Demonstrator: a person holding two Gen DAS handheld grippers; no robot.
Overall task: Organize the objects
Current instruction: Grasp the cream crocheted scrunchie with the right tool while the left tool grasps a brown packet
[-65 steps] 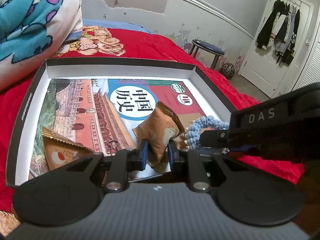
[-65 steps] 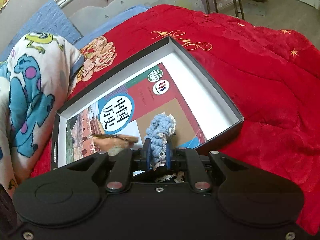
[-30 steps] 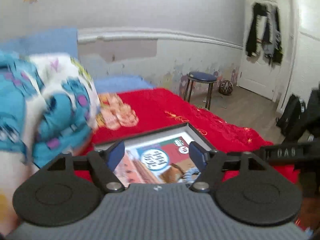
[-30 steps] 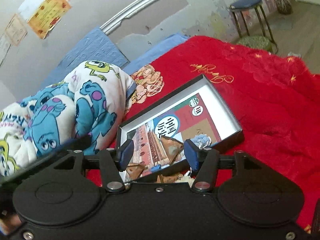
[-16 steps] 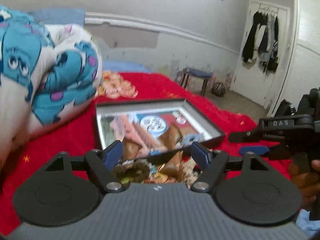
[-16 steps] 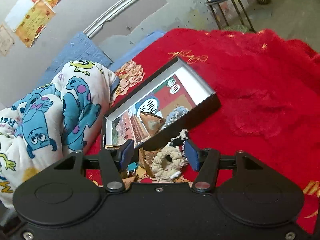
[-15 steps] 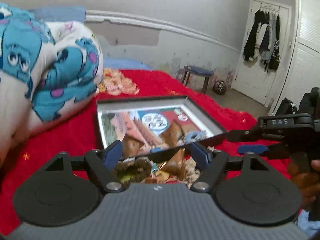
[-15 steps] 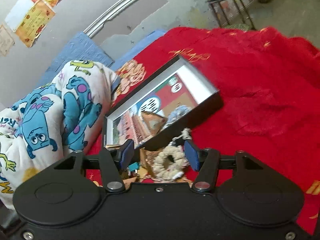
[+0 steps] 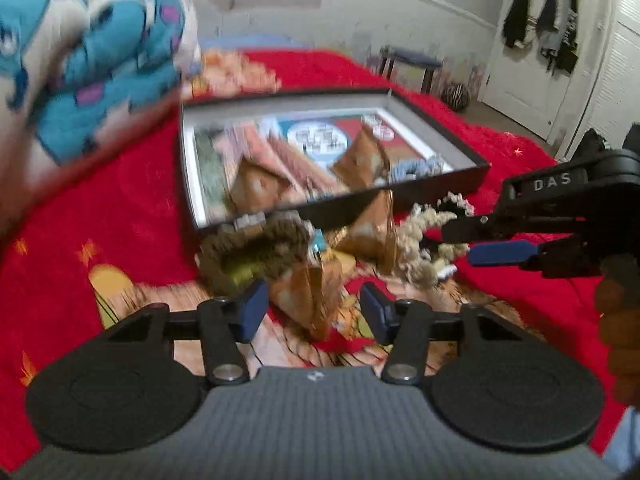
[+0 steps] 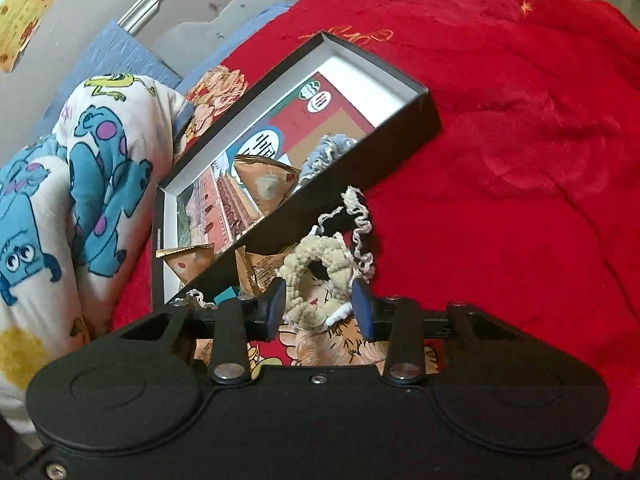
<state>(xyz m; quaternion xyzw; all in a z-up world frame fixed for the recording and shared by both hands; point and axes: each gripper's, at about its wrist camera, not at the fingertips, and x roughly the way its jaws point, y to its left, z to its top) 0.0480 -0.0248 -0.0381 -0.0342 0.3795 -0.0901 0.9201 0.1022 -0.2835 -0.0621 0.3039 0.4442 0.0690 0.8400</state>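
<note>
The left gripper (image 9: 312, 312) stood wide open low in its frame, a brown triangular packet (image 9: 306, 294) lying between its fingers, ungripped. The right gripper (image 10: 320, 306) was likewise open at lower centre, straddling a beige braided ring (image 10: 316, 276) without pinching it. The black box (image 10: 368, 160) sat at upper centre on the red blanket (image 10: 520, 140), holding a book (image 10: 320, 100), two packets and a blue knit piece (image 10: 324, 150).

Motion-blurred left view, fisheye-warped edges

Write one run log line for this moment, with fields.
left gripper: open over brown triangular packet | right gripper: open around beige knitted ring | black shallow box: holds blue knitted ring
</note>
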